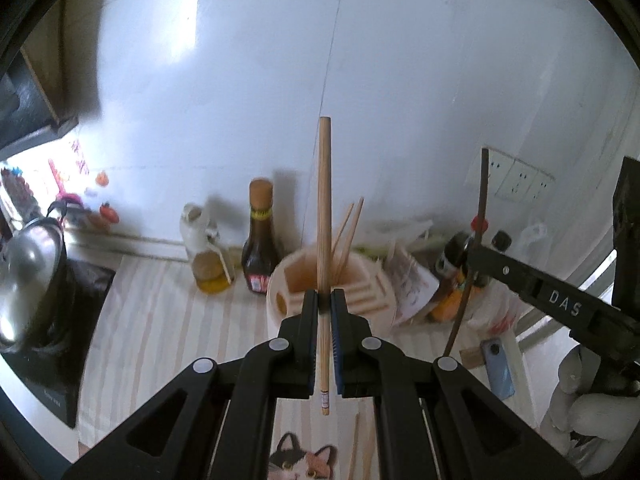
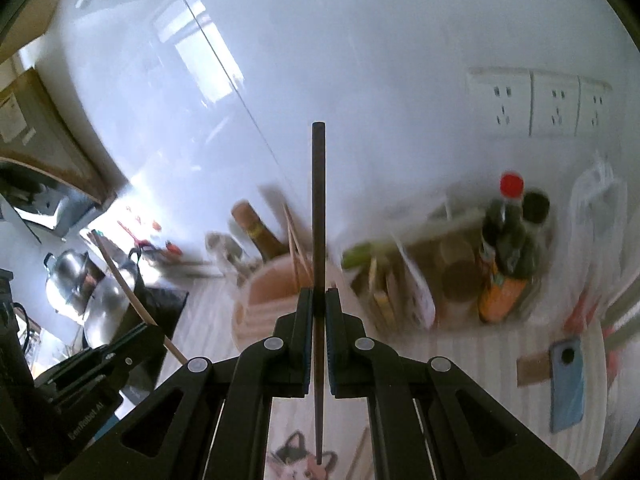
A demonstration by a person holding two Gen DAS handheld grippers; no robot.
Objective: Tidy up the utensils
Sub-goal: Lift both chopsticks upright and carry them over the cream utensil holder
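My left gripper is shut on a light wooden chopstick that stands upright between the pads, its thin end hanging below. In the right wrist view my right gripper is shut on a dark chopstick, also upright. Behind both, on the striped counter, stands a cream utensil holder with two thin wooden sticks in it; the same utensil holder shows blurred in the right wrist view. The right gripper with its dark chopstick appears at the right of the left wrist view.
A brown sauce bottle, an oil jug and a steel pot stand left of the holder. Red-capped bottles, bags and wall sockets are to the right. A blue phone lies on the counter. Loose chopsticks rest on the cat-print mat.
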